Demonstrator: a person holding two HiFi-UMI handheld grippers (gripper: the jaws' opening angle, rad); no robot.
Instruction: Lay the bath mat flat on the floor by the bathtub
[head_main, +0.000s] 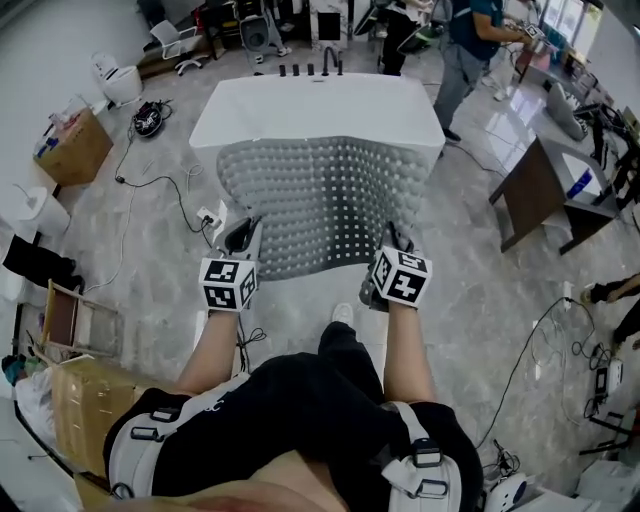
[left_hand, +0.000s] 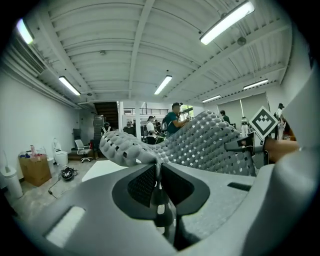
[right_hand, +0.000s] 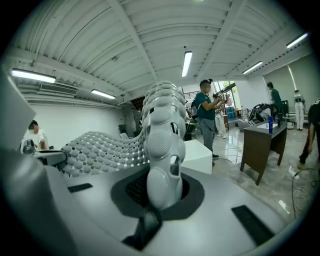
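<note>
A grey, bumpy, perforated bath mat hangs stretched in the air between my two grippers, its far edge over the near rim of the white bathtub. My left gripper is shut on the mat's near left corner. The right gripper is shut on the near right corner, where the mat's edge stands up between the jaws. In the left gripper view the mat spreads rightward toward the other gripper's marker cube.
Grey marble floor surrounds the tub. Cables and a power strip lie left of the mat. Cardboard boxes stand at the left, a dark desk at the right. A person stands behind the tub.
</note>
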